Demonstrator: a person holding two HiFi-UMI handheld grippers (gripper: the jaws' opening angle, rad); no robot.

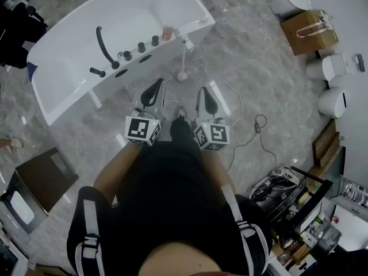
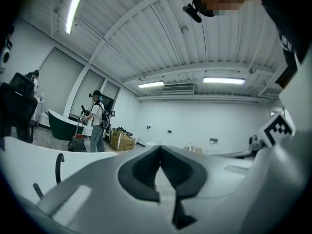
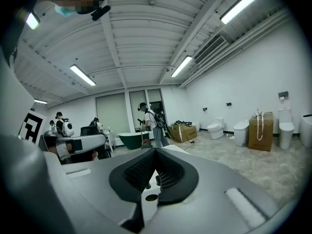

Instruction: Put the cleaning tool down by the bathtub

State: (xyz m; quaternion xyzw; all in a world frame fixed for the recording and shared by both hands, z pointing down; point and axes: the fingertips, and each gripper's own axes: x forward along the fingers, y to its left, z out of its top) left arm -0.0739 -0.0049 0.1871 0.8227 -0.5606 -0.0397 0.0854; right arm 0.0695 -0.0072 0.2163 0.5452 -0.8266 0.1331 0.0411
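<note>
- The left gripper [image 1: 155, 88] is held low in front of the person's body and is pointed toward the bathtub [image 1: 75, 45].
- In the left gripper view its jaws are seen closed tip to tip, with nothing between the dark pads [image 2: 144, 172].
- The right gripper [image 1: 204, 94] is held just beside the left one, apart from it and pointed the same way.
- Its jaws are likewise pressed together, and nothing is clamped between them.
- The cleaning tool [image 1: 183, 73], a white stick with a round head, is seen on the floor [image 1: 253, 68] just beside the bathtub's long near side, close to its right corner.
- The round head is set on the floor and the upper end is leaned at the tub wall; neither gripper is touching it.
- A thin cable [image 1: 256, 125] is laid in loops over the floor, from the tool's side toward the right edge of the floor.
- A black curved faucet [image 1: 104, 46] is mounted on the near rim of the bathtub, with dark knobs in a row to its right.
- A cardboard box [image 1: 310, 32] is placed at the far right corner of the floor, well apart from the bathtub.
</note>
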